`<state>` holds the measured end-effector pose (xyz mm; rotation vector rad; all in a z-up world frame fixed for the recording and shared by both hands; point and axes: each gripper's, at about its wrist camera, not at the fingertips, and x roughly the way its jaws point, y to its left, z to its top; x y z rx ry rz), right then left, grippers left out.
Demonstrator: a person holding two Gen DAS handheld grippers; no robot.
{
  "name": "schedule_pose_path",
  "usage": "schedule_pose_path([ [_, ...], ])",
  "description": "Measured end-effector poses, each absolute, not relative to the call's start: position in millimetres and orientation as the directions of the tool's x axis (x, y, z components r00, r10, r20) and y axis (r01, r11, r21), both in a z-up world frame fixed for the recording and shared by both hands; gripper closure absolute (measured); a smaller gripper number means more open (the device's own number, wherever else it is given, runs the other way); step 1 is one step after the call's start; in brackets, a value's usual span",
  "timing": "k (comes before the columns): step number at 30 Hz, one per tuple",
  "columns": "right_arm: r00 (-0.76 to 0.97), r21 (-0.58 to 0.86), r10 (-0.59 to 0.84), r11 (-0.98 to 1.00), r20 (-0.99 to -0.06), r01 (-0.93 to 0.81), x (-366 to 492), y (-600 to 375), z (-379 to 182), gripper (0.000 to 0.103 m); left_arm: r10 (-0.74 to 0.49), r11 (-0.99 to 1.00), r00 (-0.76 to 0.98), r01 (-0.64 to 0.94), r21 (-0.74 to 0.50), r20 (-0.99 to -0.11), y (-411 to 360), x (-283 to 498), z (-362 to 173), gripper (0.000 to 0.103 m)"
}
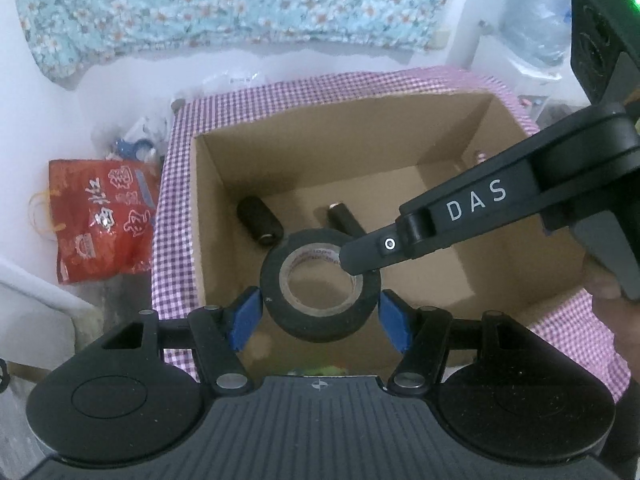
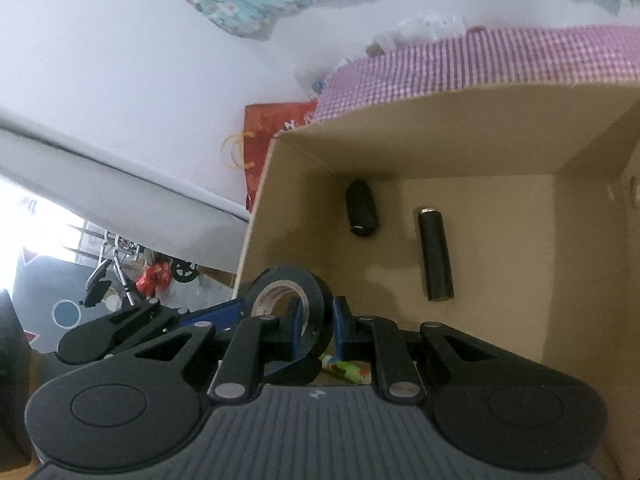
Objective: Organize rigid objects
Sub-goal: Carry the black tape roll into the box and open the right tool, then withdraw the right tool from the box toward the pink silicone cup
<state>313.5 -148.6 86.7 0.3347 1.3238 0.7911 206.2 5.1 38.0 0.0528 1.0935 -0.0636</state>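
The black tape roll [image 1: 320, 286] hangs above the cardboard box [image 1: 224, 184], both grippers grasping it: left gripper [image 1: 320, 316] fingers clamp its outer sides, right gripper [image 2: 316, 330] fingers pinch its wall. Two black cylinders [image 2: 434, 254] lie on the box floor.

Home: floral bedding [image 1: 224, 4], red gift bag [image 1: 100, 220]

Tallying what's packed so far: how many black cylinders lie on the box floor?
2: a short fat one near the far left corner, a longer slim one to its right. The tape roll may hide others.
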Motion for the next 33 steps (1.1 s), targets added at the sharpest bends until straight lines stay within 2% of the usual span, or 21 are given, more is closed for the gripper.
schedule_pose_path([
  [3,0.002,0.653,0.686,0.694,-0.728,-0.302,327.9,-144.9,72.6,0.094,0.019,0.996,0.460,0.067,0.056,-0.888,5.3,212.0,32.6,0.040],
  [15,-0.048,0.670,0.682,0.700,-0.730,-0.250,344.7,-138.8,34.3,0.094,0.059,0.992,0.476,0.073,0.106,-0.877,9.2,211.1,43.7,0.039],
  [21,0.008,0.682,0.708,0.682,-0.706,-0.263,331.1,-161.5,62.6,0.093,0.029,0.993,0.509,0.081,0.081,-0.860,3.9,195.7,62.6,0.039],
  [28,0.118,0.682,0.741,0.659,-0.661,-0.316,281.9,-210.9,110.9,0.092,-0.024,0.995,0.542,0.097,0.034,-0.840,-5.5,158.8,85.0,0.039],
  [33,0.183,0.668,0.739,0.667,-0.648,-0.331,236.8,-243.5,125.4,0.092,-0.054,0.995,0.548,0.102,0.003,-0.835,-10.6,126.7,87.6,0.039],
])
